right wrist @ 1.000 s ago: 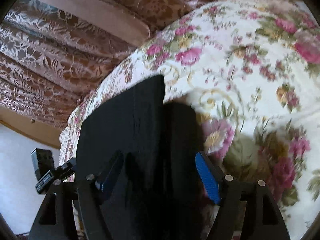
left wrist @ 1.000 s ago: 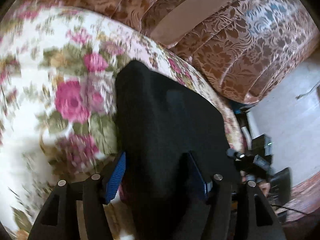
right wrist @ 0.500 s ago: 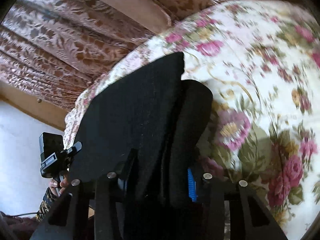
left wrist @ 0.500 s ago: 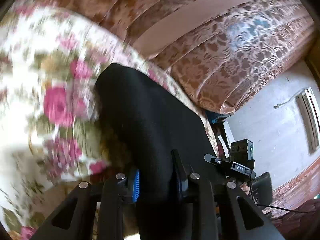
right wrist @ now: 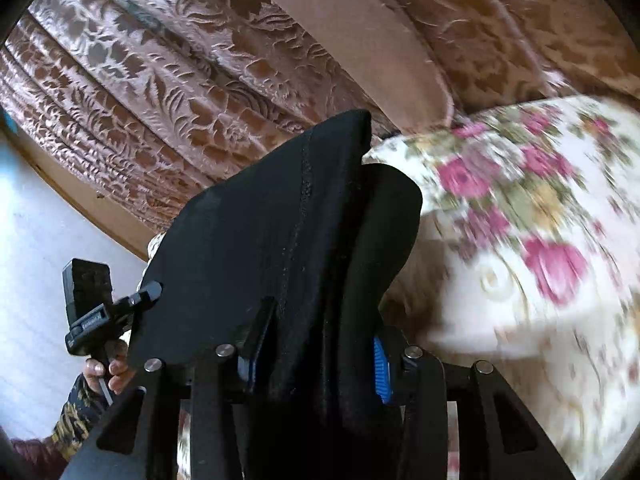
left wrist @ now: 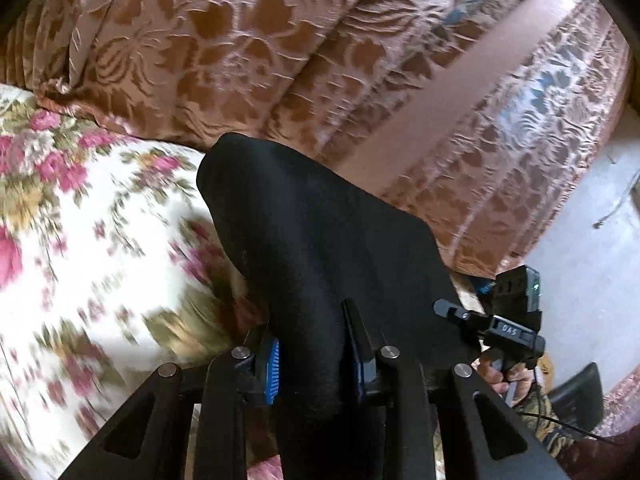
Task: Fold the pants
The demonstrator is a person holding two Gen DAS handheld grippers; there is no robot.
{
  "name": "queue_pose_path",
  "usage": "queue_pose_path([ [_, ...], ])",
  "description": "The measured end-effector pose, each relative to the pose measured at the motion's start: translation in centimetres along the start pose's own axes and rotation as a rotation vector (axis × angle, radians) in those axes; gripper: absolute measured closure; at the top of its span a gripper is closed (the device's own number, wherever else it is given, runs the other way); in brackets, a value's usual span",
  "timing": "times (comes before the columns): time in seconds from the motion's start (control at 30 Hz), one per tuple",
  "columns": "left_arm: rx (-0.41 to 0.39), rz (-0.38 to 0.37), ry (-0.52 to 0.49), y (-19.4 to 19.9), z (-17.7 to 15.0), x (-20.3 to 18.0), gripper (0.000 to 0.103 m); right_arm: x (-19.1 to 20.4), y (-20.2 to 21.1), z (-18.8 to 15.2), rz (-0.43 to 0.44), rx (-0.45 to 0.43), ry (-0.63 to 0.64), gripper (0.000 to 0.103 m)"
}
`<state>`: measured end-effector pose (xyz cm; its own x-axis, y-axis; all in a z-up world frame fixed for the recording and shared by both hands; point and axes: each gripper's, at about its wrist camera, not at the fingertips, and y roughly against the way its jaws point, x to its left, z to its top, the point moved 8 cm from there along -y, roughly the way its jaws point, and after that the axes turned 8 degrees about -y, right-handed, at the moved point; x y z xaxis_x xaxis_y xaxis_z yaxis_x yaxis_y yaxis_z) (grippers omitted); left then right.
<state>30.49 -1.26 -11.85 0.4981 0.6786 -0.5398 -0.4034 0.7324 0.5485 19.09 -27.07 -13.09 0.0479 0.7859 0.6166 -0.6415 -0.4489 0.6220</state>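
- While both claws are clamped on it, the black pants [left wrist: 320,248] hang lifted above the floral bedspread [left wrist: 100,248], the cloth stretched between the two hands.
- Left claw [left wrist: 314,360]: its jaws stand narrow, blue pads [left wrist: 273,368] pressed on a bunched fold of the pants; the fabric runs forward from the grip and ends in a rounded edge near the brown brocade cushion [left wrist: 224,40].
- Right claw [right wrist: 312,360]: also narrowly closed, its blue pads [right wrist: 381,372] pinching a thicker bundle of the pants; a stitched seam [right wrist: 304,184] runs along the cloth away from the jaws, and a second layer folds out to the right of it.
- In the left wrist view the other handheld gripper unit [left wrist: 504,320] shows at the lower right, held by a hand [left wrist: 494,372] at the far edge of the pants.
- In the right wrist view the matching unit [right wrist: 92,304] appears at the lower left, gripped by a hand [right wrist: 106,368] with a patterned sleeve [right wrist: 76,416] below it.
- Bedspread: cream with pink roses, blurred in both views, lying beneath and beside the raised cloth.
- Behind it the brocade cushions fill the upper part of each view; a pale wall [right wrist: 36,248] shows at the side.
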Motion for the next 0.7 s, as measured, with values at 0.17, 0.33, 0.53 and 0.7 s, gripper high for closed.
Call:
queue_pose_path([
  [0.17, 0.045, 0.083, 0.005, -2.9, 0.0, 3.3, 0.076, -0.9, -4.1, 2.4, -0.021, 0.024, -0.003, 0.061],
  [0.33, 0.090, 0.168, 0.013, -5.3, -2.3, 5.2, 0.074, -4.3, -8.0, 1.0, -0.102, 0.068, -0.038, 0.059],
  [0.53, 0.088, 0.337, 0.005, -4.3, -1.9, 4.9, 0.059, -4.2, -8.0, 1.1, -0.106, 0.051, -0.035, 0.055],
  [0.7, 0.047, 0.490, 0.004, -1.7, -1.9, 3.7, 0.058, -3.3, -7.0, 1.5, -0.158, 0.027, -0.038, 0.047],
])
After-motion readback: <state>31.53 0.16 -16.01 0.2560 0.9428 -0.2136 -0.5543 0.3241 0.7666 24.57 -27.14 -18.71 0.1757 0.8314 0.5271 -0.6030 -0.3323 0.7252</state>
